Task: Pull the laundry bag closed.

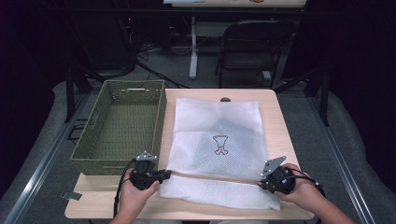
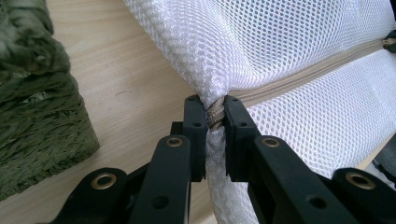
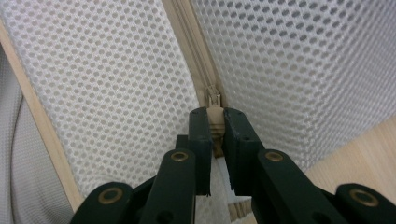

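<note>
left gripper (image 2: 215, 114): clenched on the zip's end at the mesh bag's (image 1: 219, 140) left corner
right gripper (image 3: 215, 122): clenched on the zipper pull (image 3: 214, 100), at the bag's right end
bag: stretched between both tongs, beside the basket (image 1: 122, 122)
advice: anchor left firmly, draw the pull straight along the zip, keeping the mesh taut

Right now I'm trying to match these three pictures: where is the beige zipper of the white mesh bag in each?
High view: the zipper runs across the bag's near end, between the two grippers.
Left gripper view: it runs from the jaws toward the right edge.
Right gripper view: it runs from the jaws up to the top edge.
Shared landmark: the white mesh bag.
</note>
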